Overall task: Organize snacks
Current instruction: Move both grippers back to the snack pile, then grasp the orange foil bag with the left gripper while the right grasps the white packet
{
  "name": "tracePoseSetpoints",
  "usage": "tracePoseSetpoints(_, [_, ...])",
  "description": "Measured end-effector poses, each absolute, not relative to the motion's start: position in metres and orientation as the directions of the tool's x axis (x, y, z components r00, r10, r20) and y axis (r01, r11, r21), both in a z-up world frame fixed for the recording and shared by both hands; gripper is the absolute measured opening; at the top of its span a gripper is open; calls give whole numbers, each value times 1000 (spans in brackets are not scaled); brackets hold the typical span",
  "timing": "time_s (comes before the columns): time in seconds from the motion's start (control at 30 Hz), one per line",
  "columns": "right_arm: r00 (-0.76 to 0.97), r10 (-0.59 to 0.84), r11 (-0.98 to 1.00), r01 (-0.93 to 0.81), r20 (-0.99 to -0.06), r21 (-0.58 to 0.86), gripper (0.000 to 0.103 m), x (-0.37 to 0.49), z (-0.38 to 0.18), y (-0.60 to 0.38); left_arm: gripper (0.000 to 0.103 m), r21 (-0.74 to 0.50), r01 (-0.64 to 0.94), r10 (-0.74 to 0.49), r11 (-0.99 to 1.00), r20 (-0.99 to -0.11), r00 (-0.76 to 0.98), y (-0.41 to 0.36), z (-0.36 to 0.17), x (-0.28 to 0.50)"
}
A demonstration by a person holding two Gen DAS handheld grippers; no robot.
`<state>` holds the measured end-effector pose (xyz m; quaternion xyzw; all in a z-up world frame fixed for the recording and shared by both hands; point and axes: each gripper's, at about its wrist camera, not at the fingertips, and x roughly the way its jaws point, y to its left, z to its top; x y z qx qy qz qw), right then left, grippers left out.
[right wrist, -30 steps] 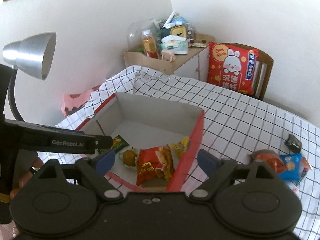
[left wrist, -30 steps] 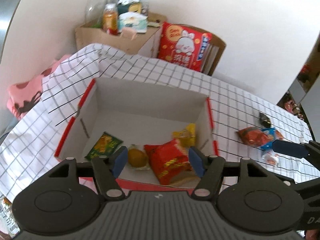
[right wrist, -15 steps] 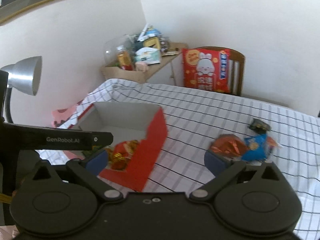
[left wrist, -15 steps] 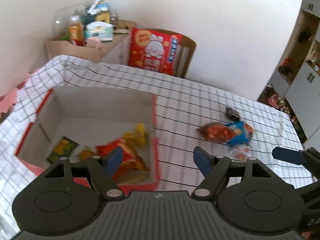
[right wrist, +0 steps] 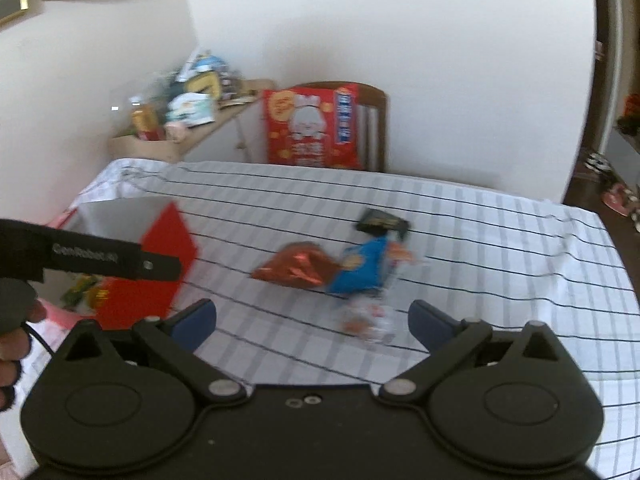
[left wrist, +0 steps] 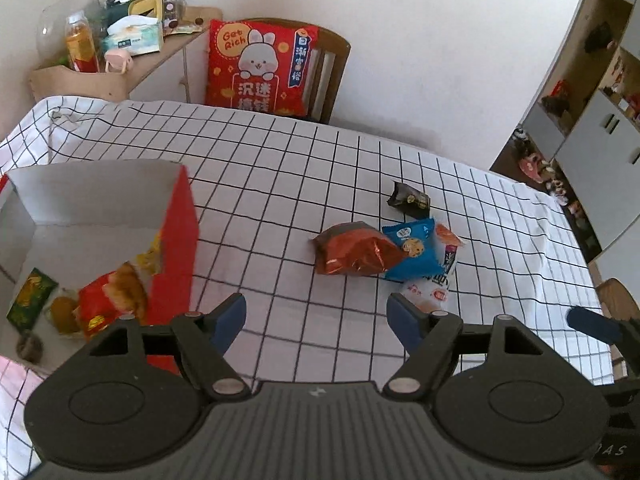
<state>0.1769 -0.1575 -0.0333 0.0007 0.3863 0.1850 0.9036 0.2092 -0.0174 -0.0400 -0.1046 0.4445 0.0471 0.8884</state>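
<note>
Two hand-held grippers, left hand-held gripper (left wrist: 316, 316) and right hand-held gripper (right wrist: 312, 320) both agape, empty, above snack packets (left wrist: 384, 252)

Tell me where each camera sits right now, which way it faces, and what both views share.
Left wrist: on the left gripper, angled down at the tablecloth; box at left, snack pile ahead; its own open fingers show, and a right-gripper finger at the right edge.
Right wrist: on the right gripper, angled down, blurred; its own open fingers show, plus the left gripper's body and a hand at left.
Shared: box, snack pile, black packet, red cushion, shelf.
</note>
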Motion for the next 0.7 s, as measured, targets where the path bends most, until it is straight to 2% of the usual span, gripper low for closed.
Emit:
tracePoseSetpoints(0.33, [625, 279, 956, -255, -729, 147, 94, 221, -62, -199, 77, -138, -243, 11, 960, -849, 529, -38, -63, 274])
tracePoseSetpoints(0.5, [601, 280, 959, -201, -749, 198, 84, 254, -76, -210, 77, -117, -267, 31, 957, -870, 492, -44, -79, 309])
tracePoseSetpoints(0.7, [566, 304, 953, -185, -766, 241, 76, 283, -95, -206, 77, -118, -299, 28, 947, -896, 442, -44, -101, 341])
